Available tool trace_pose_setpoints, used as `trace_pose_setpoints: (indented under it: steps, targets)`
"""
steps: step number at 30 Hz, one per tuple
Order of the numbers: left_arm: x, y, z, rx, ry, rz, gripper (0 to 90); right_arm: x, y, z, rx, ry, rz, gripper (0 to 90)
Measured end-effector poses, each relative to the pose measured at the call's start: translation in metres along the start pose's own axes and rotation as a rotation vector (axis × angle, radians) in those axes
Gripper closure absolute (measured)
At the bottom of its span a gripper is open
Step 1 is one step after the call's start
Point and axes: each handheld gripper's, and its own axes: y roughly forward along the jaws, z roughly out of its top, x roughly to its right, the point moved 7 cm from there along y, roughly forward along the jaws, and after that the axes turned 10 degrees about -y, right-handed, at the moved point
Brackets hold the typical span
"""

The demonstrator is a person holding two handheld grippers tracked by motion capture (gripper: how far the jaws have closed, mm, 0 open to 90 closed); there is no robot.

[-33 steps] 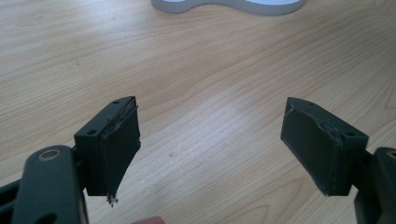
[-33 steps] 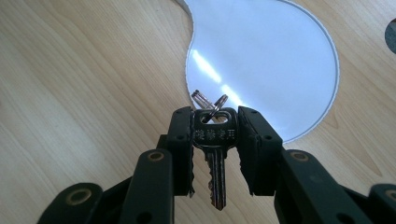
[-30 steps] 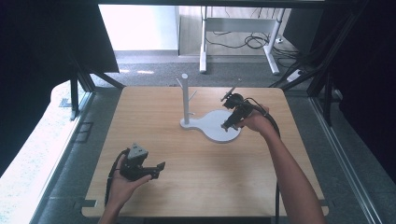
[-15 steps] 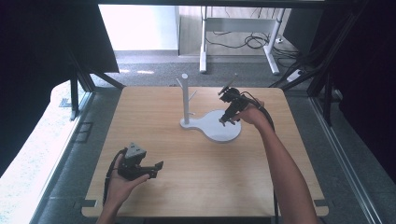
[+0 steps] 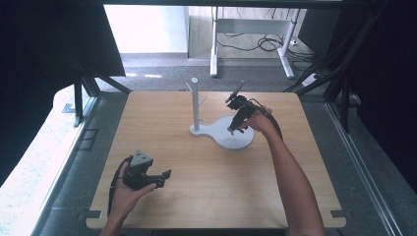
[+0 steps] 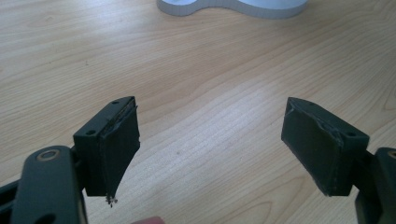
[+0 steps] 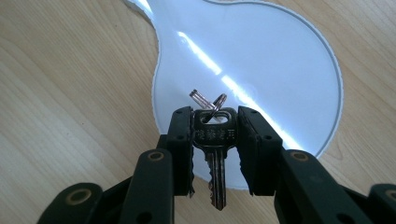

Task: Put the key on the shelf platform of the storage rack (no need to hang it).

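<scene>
At seven o'clock on the desk (image 5: 206, 196), the left gripper (image 5: 160, 178) is held with fingers spread wide and empty. At one o'clock, a key (image 7: 214, 149) is clamped between the right gripper's (image 5: 237, 114) fingers above the white stand (image 5: 231, 135).

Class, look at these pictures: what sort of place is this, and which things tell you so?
Probably a lab or workshop set up for recording: a bare wooden table ringed by dark frames, cables on the floor, a desk frame behind.
</scene>
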Motion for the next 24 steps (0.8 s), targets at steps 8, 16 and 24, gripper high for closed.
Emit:
trace_pose_setpoints:
  steps: [8, 16, 24]
  targets:
    - [0.000, 0.002, -0.001, -0.005, 0.002, -0.001, 19.7, 0.003, 0.012, 0.003, 0.002, 0.000, 0.006, 68.1]
    - [0.000, 0.002, -0.002, -0.008, 0.006, 0.003, 19.8, 0.007, 0.020, -0.002, 0.001, 0.017, 0.004, 68.1]
    - [0.000, 0.004, -0.003, -0.015, 0.007, 0.003, 19.8, 0.015, 0.032, -0.008, 0.005, 0.035, -0.001, 68.0]
